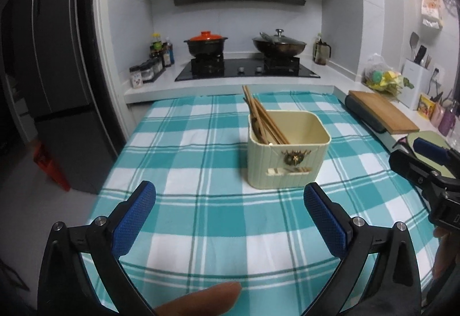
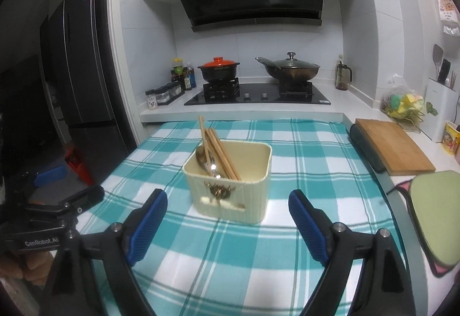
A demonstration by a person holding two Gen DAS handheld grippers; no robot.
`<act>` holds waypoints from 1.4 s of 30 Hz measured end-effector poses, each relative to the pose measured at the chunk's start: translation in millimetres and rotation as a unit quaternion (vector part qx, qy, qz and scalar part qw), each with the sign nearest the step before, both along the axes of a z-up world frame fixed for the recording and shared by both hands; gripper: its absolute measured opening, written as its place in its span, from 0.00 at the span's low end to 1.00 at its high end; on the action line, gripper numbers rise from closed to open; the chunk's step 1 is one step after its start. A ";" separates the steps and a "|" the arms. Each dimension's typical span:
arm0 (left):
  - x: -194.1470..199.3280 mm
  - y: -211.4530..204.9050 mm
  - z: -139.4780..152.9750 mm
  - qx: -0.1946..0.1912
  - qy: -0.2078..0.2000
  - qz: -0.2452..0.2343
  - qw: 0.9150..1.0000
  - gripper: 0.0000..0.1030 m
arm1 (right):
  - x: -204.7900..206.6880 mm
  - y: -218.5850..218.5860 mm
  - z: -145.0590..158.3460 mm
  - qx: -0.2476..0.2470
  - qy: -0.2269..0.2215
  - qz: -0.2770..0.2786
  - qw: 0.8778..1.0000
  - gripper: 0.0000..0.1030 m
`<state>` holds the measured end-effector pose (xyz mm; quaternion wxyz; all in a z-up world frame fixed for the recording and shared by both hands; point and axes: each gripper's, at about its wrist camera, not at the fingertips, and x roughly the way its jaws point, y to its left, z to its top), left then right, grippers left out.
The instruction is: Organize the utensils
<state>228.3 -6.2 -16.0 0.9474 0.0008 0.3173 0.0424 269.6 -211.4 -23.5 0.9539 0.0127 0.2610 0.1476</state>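
A cream ribbed utensil holder stands on the teal checked tablecloth. Several wooden chopsticks lean in its left side, with a metal spoon beside them. My left gripper is open and empty, hovering above the cloth in front of the holder. My right gripper is open and empty, just in front of the holder. Each gripper also shows at the edge of the other's view: the right one, the left one.
A wooden cutting board lies on the counter at right, with a green mat nearer. The stove behind holds an orange-lidded pot and a wok. A fridge stands at left.
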 end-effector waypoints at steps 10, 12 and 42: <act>-29.8 1.4 -4.2 -0.011 0.010 0.013 1.000 1.00 | -44.7 10.0 -1.1 -0.020 -0.006 0.001 1.000 0.85; -33.3 -0.2 -2.2 -0.008 0.008 0.012 1.000 1.00 | -51.0 12.1 -1.6 -0.027 -0.011 0.001 1.000 0.85; -55.4 -17.4 11.6 0.026 -0.001 0.002 1.000 1.00 | -87.7 28.1 17.7 -0.052 0.001 -0.010 0.999 0.85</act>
